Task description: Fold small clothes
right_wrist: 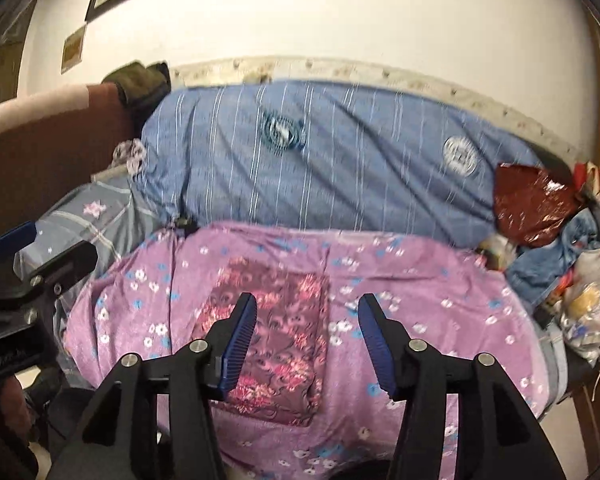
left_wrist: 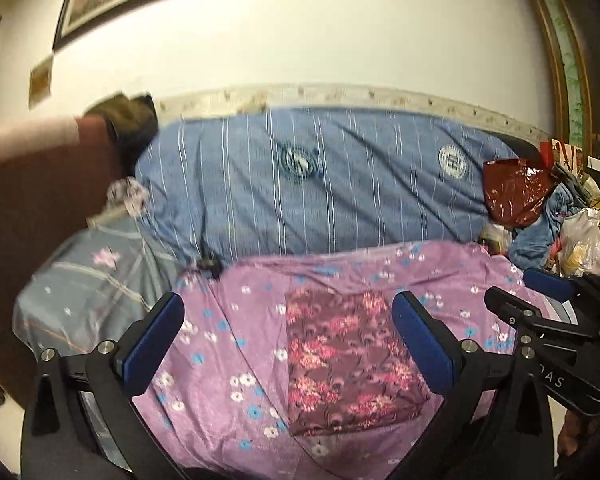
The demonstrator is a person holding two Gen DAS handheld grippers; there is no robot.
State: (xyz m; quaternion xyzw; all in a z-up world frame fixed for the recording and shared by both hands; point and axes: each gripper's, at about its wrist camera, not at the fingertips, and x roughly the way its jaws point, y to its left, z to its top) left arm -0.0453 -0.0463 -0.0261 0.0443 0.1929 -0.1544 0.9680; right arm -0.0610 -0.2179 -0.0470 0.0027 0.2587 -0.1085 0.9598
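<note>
Currently: garment (left_wrist: 350,360), maroon floral, folded to rectangle, flat on purple sheet (left_wrist: 228,360) for firm base. My left tongs (left_wrist: 288,344) spread, empty, straddling it. My right tongs (right_wrist: 306,344) spread, empty, above its right edge.

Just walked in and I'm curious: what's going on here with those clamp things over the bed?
A person holds a hand-held gripper in each hand to fold small clothes. The left hand-held gripper and right hand-held gripper both hang open above a maroon floral cloth, gripping nothing. The cloth lies folded into a neat rectangle on the purple flowered sheet, in front of a blue striped quilt.
</note>
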